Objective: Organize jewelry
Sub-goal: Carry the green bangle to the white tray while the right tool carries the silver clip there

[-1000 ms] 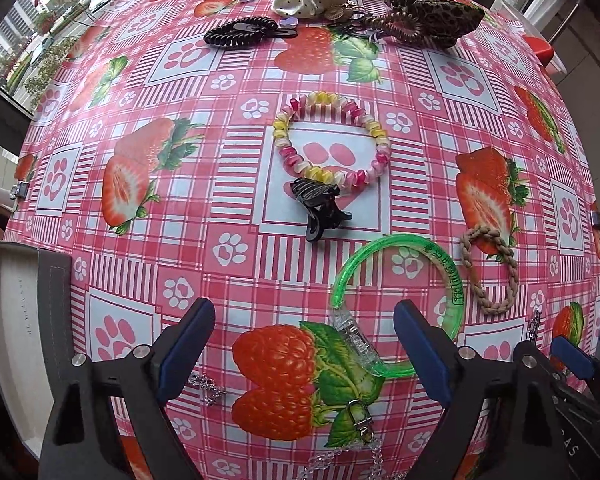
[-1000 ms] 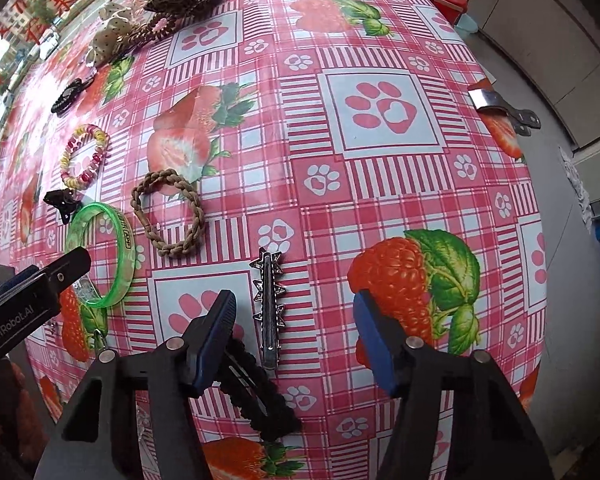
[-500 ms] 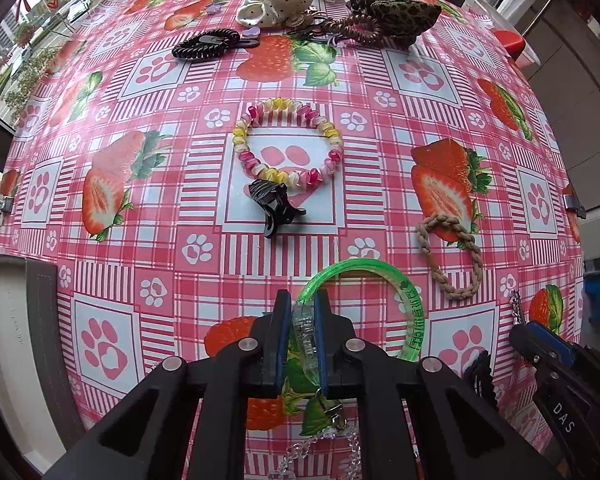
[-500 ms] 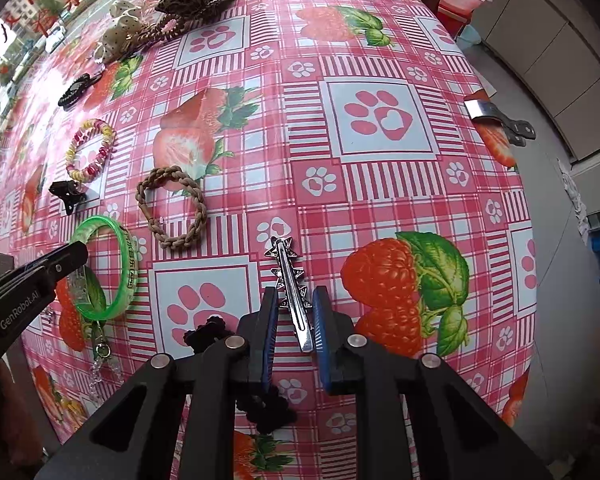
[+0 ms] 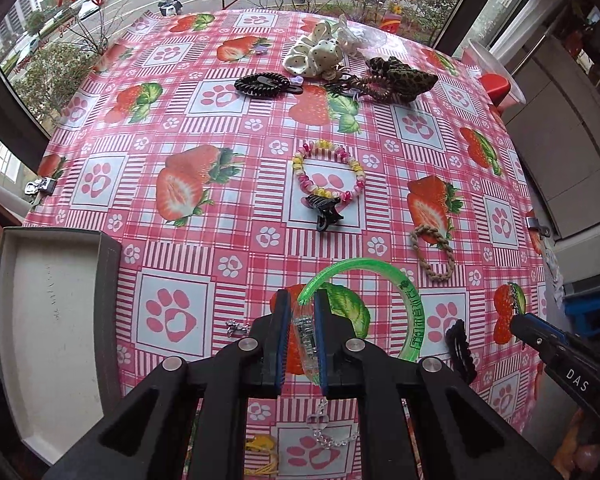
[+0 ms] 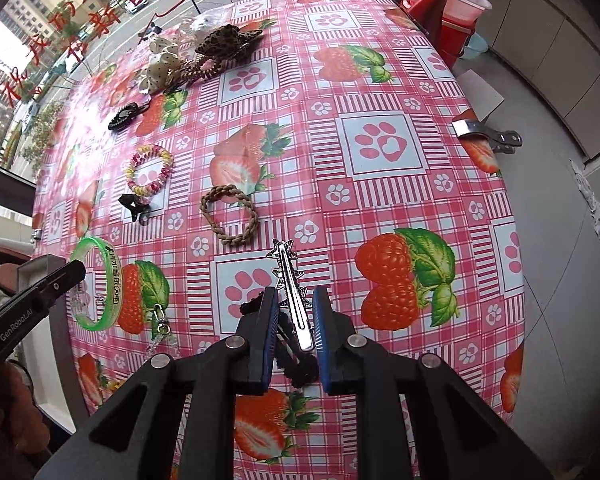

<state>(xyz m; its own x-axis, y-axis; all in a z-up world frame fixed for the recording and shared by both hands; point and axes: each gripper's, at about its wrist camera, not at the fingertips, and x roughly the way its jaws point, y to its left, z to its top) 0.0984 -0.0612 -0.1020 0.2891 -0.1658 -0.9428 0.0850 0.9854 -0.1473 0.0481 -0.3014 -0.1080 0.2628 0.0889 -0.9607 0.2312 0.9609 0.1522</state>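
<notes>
My left gripper (image 5: 302, 316) is shut on the clear clasp of a green plastic bangle (image 5: 414, 312), which sticks out to the right above the strawberry tablecloth (image 5: 172, 312). In the right wrist view the same bangle (image 6: 114, 280) hangs at the left by the left gripper's finger. My right gripper (image 6: 296, 308) is shut on a silver star hair clip (image 6: 286, 268) that points away from me. Under it lies a black scalloped clip (image 6: 298, 366).
An open grey box (image 5: 48, 320) stands at the table's near left edge. A beaded bracelet (image 5: 328, 172), a black claw clip (image 5: 324, 210) and a braided brown ring (image 5: 434, 254) lie mid-table. Scrunchies (image 5: 316, 54) and coil ties sit at the far end. A loose chain (image 5: 332, 436) lies near me.
Both grippers went from open over the table to shut, the left on the green bangle's clasp and the right on the silver clip. Both then rose, so the table looks farther away.
</notes>
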